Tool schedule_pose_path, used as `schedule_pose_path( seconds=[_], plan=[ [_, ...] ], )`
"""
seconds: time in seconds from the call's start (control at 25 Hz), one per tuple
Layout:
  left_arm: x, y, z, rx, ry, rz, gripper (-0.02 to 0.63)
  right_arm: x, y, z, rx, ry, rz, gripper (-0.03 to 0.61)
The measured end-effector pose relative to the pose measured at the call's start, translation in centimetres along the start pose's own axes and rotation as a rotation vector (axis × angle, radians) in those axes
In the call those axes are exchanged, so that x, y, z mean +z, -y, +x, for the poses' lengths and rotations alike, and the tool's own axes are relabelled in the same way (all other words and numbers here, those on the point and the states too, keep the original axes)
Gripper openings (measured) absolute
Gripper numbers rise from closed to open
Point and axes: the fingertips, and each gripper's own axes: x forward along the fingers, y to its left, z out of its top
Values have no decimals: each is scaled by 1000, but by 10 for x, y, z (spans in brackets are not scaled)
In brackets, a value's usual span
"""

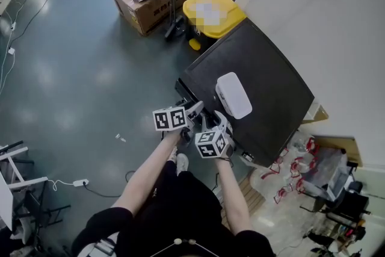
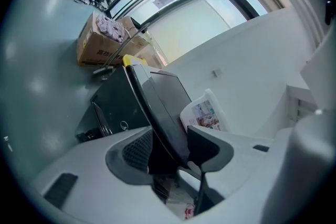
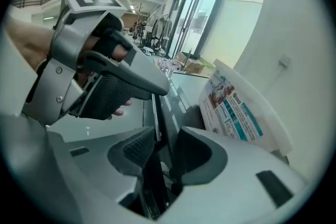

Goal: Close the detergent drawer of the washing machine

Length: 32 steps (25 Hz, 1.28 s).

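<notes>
Obs: detergent drawer (image 1: 182, 88) stuck out of the washing machine (image 1: 264, 87) front, at 11 o'clock from my left gripper (image 1: 194, 110). Left gripper and right gripper (image 1: 220, 123) each had jaws spread, straddling the machine's top front edge.

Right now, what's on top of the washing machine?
A white detergent container lies on the washing machine's dark top, toward the front edge. Nothing else shows there in the head view. The patch of top under the container is covered.
</notes>
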Motion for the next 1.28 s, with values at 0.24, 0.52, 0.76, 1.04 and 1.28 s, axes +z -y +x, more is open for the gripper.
schedule_pose_path(
  seconds=[0.24, 0.52, 0.76, 1.04, 1.28],
  plan=[
    [2, -1, 6, -8, 28, -23, 201, 0, 5, 6, 0, 15, -10, 160],
    [1, 7, 9, -41, 29, -24, 225, 1, 8, 5, -24, 12, -61, 132],
    [19, 38, -23, -151, 109, 274, 119, 19, 25, -34, 46, 249, 224, 6],
    [51, 127, -106, -118, 243, 880, 11, 93, 40, -140, 189, 664, 455, 3],
    [52, 178, -160, -150, 358, 911, 6, 127, 47, -205, 215, 804, 396, 3]
  ],
)
